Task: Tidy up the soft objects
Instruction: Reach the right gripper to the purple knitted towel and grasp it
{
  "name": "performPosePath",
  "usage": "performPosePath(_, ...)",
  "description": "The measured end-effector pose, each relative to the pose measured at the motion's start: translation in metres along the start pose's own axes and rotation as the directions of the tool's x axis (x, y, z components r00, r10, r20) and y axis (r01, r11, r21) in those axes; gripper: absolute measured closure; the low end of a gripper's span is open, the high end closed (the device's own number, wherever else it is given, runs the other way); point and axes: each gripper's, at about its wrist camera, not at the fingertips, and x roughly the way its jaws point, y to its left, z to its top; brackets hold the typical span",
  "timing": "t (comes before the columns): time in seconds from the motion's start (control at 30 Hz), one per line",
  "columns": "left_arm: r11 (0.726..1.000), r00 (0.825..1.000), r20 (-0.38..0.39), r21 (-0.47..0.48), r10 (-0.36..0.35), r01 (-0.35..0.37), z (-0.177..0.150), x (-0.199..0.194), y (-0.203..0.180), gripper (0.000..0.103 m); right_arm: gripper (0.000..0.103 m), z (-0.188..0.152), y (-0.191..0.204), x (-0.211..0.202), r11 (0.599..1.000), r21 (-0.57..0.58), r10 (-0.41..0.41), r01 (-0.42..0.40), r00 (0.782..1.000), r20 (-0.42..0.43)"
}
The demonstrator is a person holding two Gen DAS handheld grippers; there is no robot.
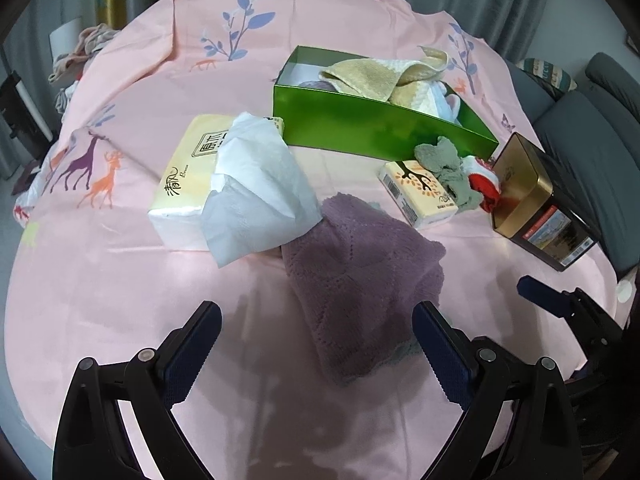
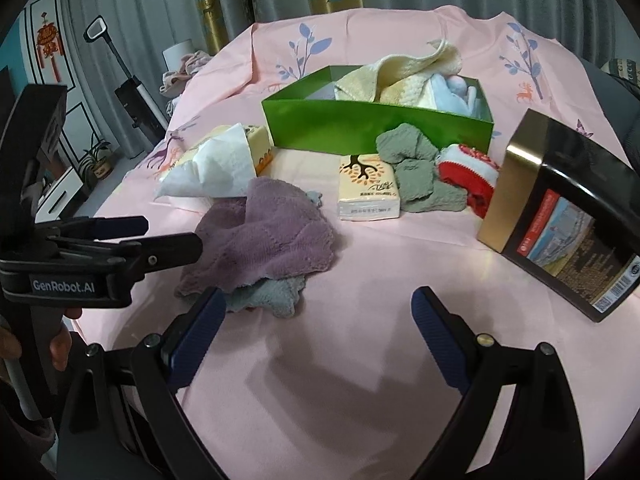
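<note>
My left tongs [image 1: 316, 344] hang spread wide and empty over the purple cloth [image 1: 360, 276]; my right tongs [image 2: 318, 328] gape too, holding nothing. The cloth lies crumpled on the pink counter [image 1: 120, 280], short of the green box [image 1: 380, 128]. Risk: its far edge touches the loose tissue [image 1: 256, 188] (easily dragged along). The left tool reads "GenRobot.AI".

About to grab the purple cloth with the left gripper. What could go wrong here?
The purple cloth lies under the loose tissue, so lifting may drag it along. A grey cloth underneath may come up too. The green box already overflows with a yellow towel; things may spill.
</note>
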Motion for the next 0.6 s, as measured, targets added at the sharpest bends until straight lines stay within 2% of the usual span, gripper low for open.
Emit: performPosePath(0.6, 1.000, 1.000, -0.016, 0.011, -0.005, 0.005, 0.005, 0.011, -0.004, 0.007, 0.008, 0.003, 0.004, 0.011, 1.000, -0.029, 0.009, -0.009, 1.000, -0.008)
